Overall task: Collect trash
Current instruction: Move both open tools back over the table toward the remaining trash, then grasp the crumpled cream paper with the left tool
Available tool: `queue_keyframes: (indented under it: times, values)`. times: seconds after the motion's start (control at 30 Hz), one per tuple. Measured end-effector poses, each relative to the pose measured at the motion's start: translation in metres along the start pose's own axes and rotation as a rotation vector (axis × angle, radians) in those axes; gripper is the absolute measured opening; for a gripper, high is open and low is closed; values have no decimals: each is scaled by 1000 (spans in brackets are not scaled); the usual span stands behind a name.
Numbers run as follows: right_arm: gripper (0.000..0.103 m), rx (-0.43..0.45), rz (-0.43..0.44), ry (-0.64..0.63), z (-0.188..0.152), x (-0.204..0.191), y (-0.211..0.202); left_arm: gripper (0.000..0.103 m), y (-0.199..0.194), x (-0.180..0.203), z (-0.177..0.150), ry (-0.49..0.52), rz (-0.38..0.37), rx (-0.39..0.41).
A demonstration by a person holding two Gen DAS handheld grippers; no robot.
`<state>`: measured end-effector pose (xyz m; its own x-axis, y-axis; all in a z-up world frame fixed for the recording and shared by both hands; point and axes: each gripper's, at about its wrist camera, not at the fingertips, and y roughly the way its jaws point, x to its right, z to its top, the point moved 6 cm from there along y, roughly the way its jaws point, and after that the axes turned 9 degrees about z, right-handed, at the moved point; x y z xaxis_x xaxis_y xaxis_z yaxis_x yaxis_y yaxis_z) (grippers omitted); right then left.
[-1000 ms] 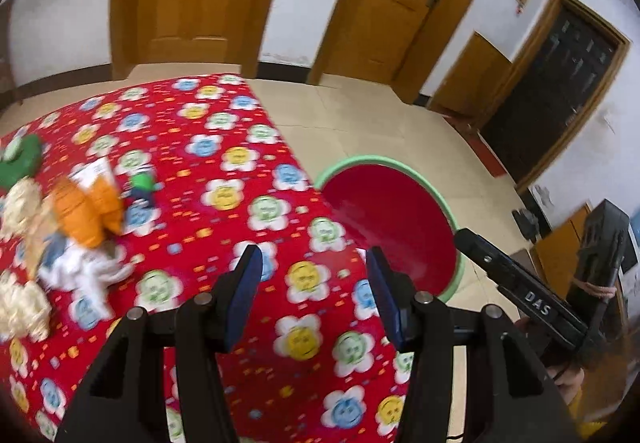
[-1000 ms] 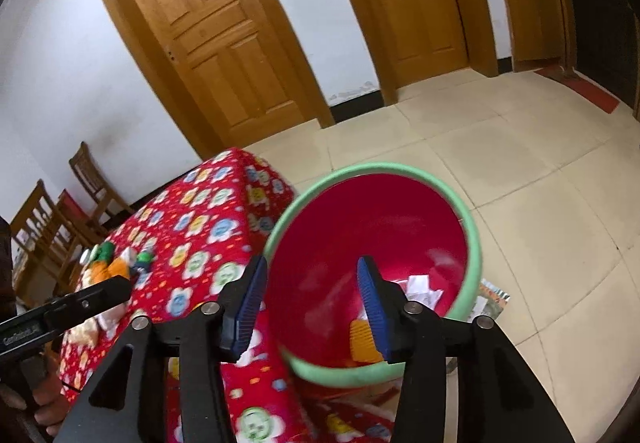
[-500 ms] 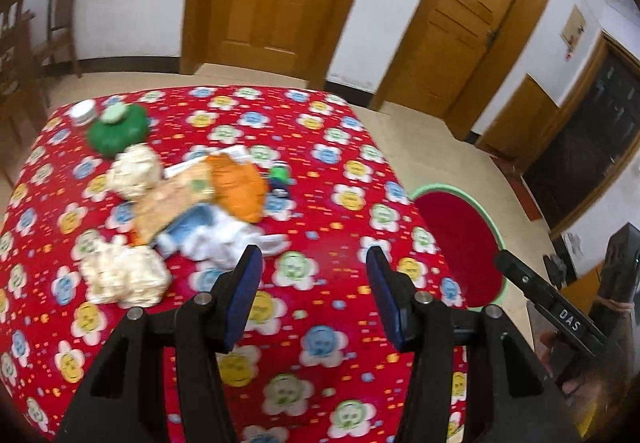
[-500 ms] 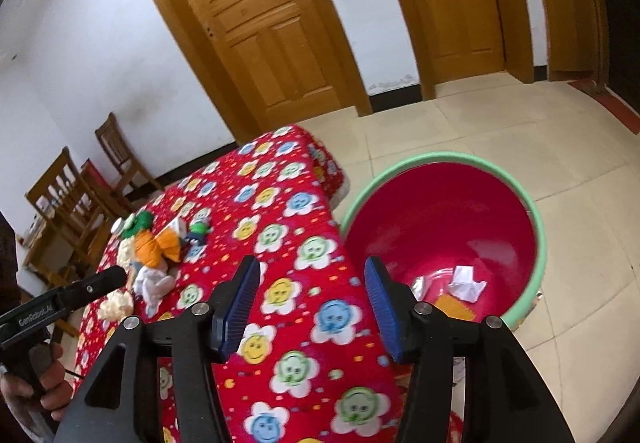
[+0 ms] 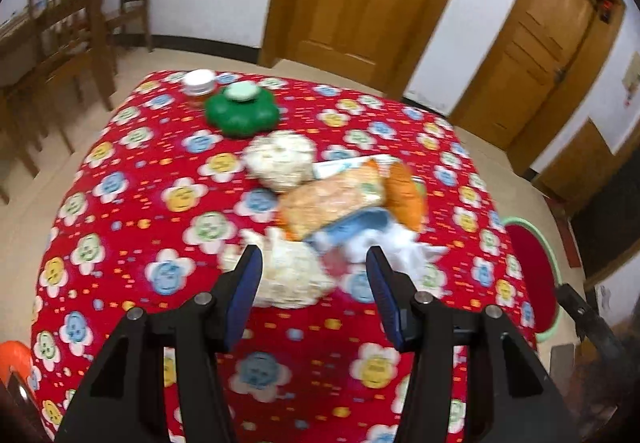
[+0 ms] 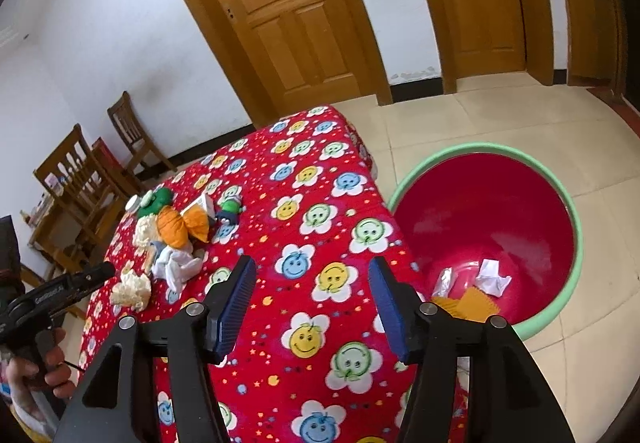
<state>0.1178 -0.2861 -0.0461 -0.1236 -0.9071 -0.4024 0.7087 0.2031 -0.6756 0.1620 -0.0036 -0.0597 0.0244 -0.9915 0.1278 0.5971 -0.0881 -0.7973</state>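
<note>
A pile of trash lies on the red flowered tablecloth [image 5: 140, 203]: a crumpled cream paper ball [image 5: 290, 275], another cream ball [image 5: 280, 159], an orange wrapper [image 5: 332, 203], an orange bag [image 5: 406, 195] and white tissue [image 5: 404, 247]. My left gripper [image 5: 314, 285] is open and empty, its jaws just in front of the near cream ball. My right gripper [image 6: 310, 303] is open and empty above the table's right part. The pile shows in the right wrist view [image 6: 172, 243]. The red bin with a green rim [image 6: 492, 227] stands on the floor, with scraps inside.
A green flower-shaped container [image 5: 240, 113] and a white-lidded jar [image 5: 198, 83] stand at the table's far side. A small green toy [image 6: 231, 209] lies near the pile. Wooden chairs [image 5: 68, 27] stand at the left. An orange object [image 5: 14, 359] is at the near left corner.
My left gripper swung left from the bin side to face the trash pile and came close to it. My right gripper drew back from over the bin to above the table.
</note>
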Motion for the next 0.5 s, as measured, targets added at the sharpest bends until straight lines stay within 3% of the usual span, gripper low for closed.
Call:
queue_keyframes:
  times: [0.23, 0.5]
  values:
    - [64, -26, 1, 2, -5, -6, 12, 54, 28, -29, -5, -57, 51, -61]
    - [64, -58, 2, -17, -7, -16, 25, 54, 49, -23, -14, -56, 24, -103]
